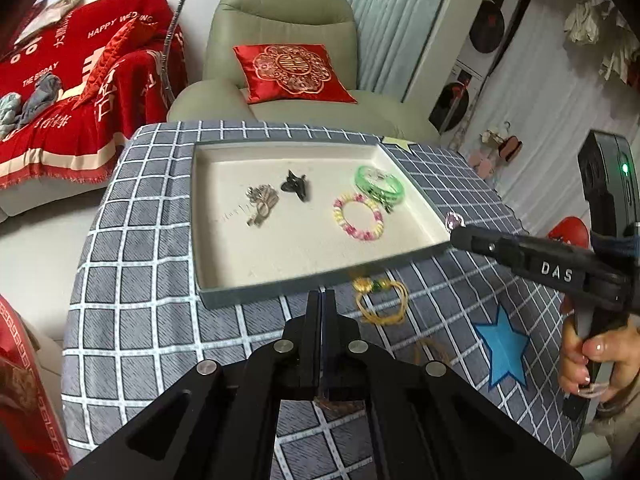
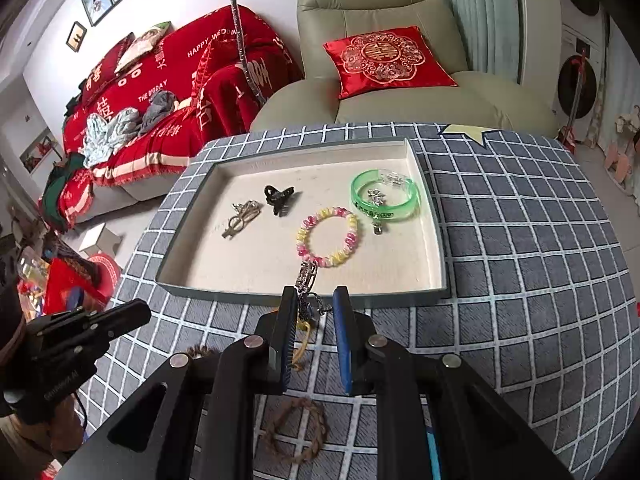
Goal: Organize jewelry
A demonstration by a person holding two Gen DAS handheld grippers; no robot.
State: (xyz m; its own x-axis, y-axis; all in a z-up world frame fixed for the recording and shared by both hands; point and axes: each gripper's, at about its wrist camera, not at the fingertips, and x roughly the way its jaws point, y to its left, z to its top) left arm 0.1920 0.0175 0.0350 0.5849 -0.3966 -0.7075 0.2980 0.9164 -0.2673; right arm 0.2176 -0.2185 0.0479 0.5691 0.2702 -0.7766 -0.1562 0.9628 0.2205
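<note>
We see a checked counter (image 2: 520, 240) bearing a shallow tray (image 2: 434, 216); inside, left to right, lie a silver clip (image 2: 242, 218), black claw clip (image 2: 279, 199), beaded bracelet (image 2: 327, 236) and green bangle (image 2: 385, 196); our left gripper (image 1: 323, 300) is closed, empty; our right gripper (image 2: 314, 300), narrowly parted, pinches a silver chain (image 2: 306, 286) above the tray's near rim.

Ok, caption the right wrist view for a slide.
Right gripper holding a silver charm before the tray of bracelets and hair clips.
</note>
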